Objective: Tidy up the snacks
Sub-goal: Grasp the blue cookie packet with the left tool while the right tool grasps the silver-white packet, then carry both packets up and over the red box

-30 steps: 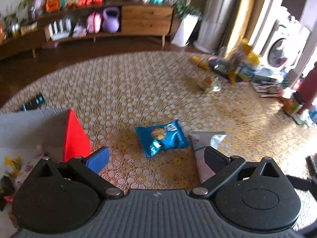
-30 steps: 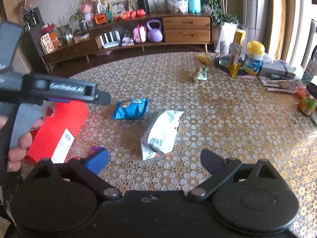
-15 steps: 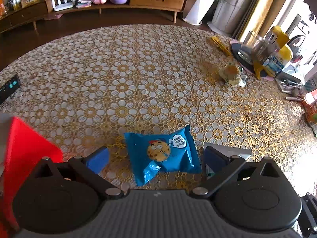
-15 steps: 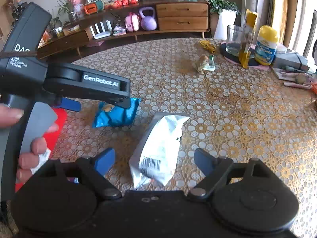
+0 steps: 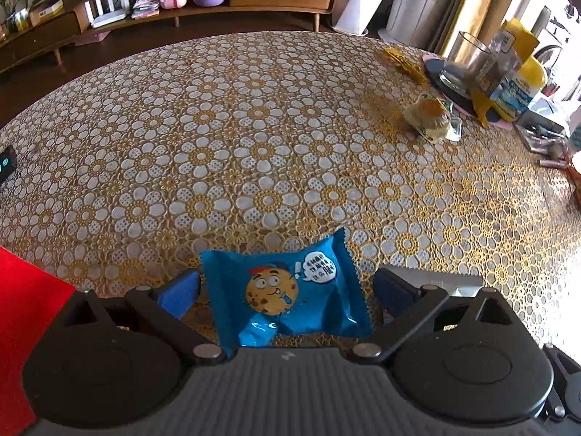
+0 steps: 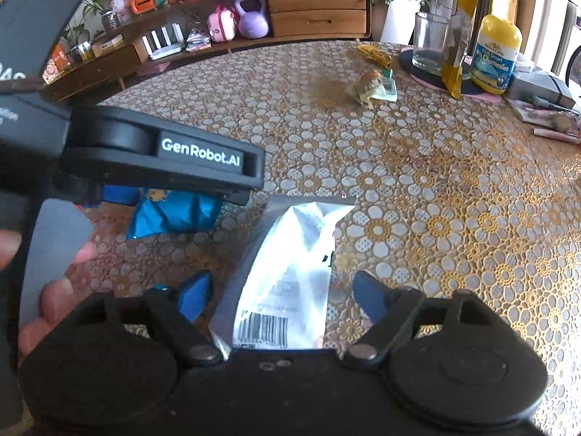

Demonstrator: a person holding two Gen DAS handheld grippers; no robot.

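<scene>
A blue cookie packet (image 5: pixel 287 294) lies flat on the flower-patterned tablecloth (image 5: pixel 268 145). My left gripper (image 5: pixel 287 277) is open around it, with one blue pad on each side and neither pressing. A silver packet (image 6: pixel 290 272), barcode end towards me, lies between the fingers of my right gripper (image 6: pixel 282 277). Those jaws are closing, with small gaps still showing at both pads. In the left wrist view the silver packet (image 5: pixel 435 278) peeks out behind the right finger. In the right wrist view the blue packet (image 6: pixel 174 210) lies half hidden under the left tool's black housing (image 6: pixel 163 160).
A red box (image 5: pixel 21 327) sits at the left edge. A small wrapped snack (image 5: pixel 430 114) lies farther out. A glass (image 6: pixel 430 43), a yellow sachet (image 6: pixel 457 36) and a gummies bottle (image 6: pixel 495 58) crowd the far right. A hand (image 6: pixel 54 290) grips the left tool.
Both grippers came down and forward onto the table. The blue packet now lies between the left fingers and the silver one between the right. The right jaws narrowed.
</scene>
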